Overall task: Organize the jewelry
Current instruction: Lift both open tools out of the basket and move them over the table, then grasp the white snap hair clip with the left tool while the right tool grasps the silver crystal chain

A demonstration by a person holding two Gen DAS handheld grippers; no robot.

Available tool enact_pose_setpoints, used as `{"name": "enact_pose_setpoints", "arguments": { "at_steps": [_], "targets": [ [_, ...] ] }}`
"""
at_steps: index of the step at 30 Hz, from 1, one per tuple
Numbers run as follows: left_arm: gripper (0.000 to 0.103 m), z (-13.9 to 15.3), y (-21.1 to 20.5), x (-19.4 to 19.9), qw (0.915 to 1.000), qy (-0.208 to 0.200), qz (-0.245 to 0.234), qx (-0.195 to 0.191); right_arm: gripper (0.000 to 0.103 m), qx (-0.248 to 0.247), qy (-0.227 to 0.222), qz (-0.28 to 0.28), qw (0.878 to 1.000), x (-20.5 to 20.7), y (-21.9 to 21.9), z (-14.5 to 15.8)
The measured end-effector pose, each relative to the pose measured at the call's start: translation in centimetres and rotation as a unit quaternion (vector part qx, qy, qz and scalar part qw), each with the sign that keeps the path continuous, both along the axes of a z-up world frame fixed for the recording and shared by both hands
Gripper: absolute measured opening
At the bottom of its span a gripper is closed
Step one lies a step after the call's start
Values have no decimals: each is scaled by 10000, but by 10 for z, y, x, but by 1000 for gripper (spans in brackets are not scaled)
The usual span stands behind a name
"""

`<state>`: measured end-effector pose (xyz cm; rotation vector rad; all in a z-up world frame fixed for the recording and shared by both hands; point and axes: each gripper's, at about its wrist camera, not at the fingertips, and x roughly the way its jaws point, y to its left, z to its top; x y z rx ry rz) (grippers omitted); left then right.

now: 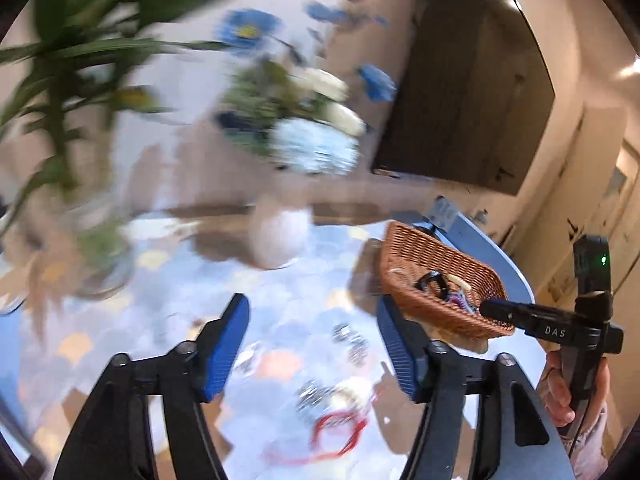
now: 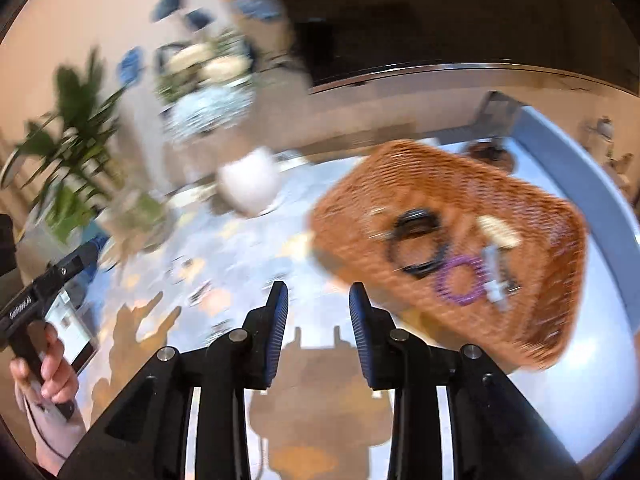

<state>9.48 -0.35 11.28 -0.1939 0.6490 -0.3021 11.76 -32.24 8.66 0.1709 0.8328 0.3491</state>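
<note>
My left gripper (image 1: 314, 344) has its two blue pads wide apart with nothing between them; it is let go and holds nothing. It hangs over the round table with the pale blue and peach patterned top (image 1: 280, 280). Under it on the table lie a thin red looped cord (image 1: 340, 436) and some small shiny silver pieces (image 1: 352, 342). The view is blurred, so I think they are jewelry but I cannot tell which kind.

My right gripper (image 2: 318, 312) has its pads partly apart, also with nothing between them. It holds nothing too.

The brown woven wicker basket (image 2: 532, 320) sits on the table, up and to the right of my right gripper. Inside it I see a black ring-shaped bracelet (image 2: 416, 246), a purple beaded ring-shaped bracelet (image 2: 460, 280), a cream-coloured stick-like piece (image 2: 500, 232) and a small silver piece (image 2: 494, 280). The purple bracelet lies just beside the black one.

A round white vase (image 2: 250, 184) stands on the table to the left of the basket, holding blue and white flowers (image 2: 208, 92). A green leafy plant (image 2: 76, 128) stands further left.

In the left wrist view a hand (image 1: 560, 388) grips the handle of the other tool at the right edge, near the basket.
</note>
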Motion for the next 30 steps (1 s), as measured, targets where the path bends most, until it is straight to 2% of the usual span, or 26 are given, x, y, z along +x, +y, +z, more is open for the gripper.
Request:
{"name": "enact_pose_setpoints", "arguments": {
  "at_steps": [6, 11, 13, 17, 20, 23, 26, 30],
  "targets": [
    [70, -20, 70, -25, 9986, 149, 480, -174, 34, -357, 89, 540, 9979, -14, 68, -9],
    [70, -49, 92, -22, 9968, 439, 660, -63, 34, -546, 224, 794, 9951, -13, 107, -21],
    [70, -61, 94, -14, 9966, 561, 594, -118, 34, -690, 275, 854, 9936, -7, 123, -30],
    [70, -89, 76, 5, 9960, 882, 137, 30, 34, -892, 340, 821, 9920, 7, 132, -46],
    [70, -107, 47, 19, 9929, 1088, -281, 392, 34, -901, 420, 620, 9931, 27, 118, -56],
    [70, -121, 25, 32, 9900, 1139, -429, 709, 34, -758, 621, 438, 9942, 49, 100, -67],
    [70, -131, 16, 48, 9893, 1255, -424, 615, 34, -680, 777, 500, 9934, 65, 92, -80],
    [70, -144, 11, 63, 9884, 1384, -453, 442, 34, -748, 751, 569, 9927, 75, 93, -93]
  ]
}}
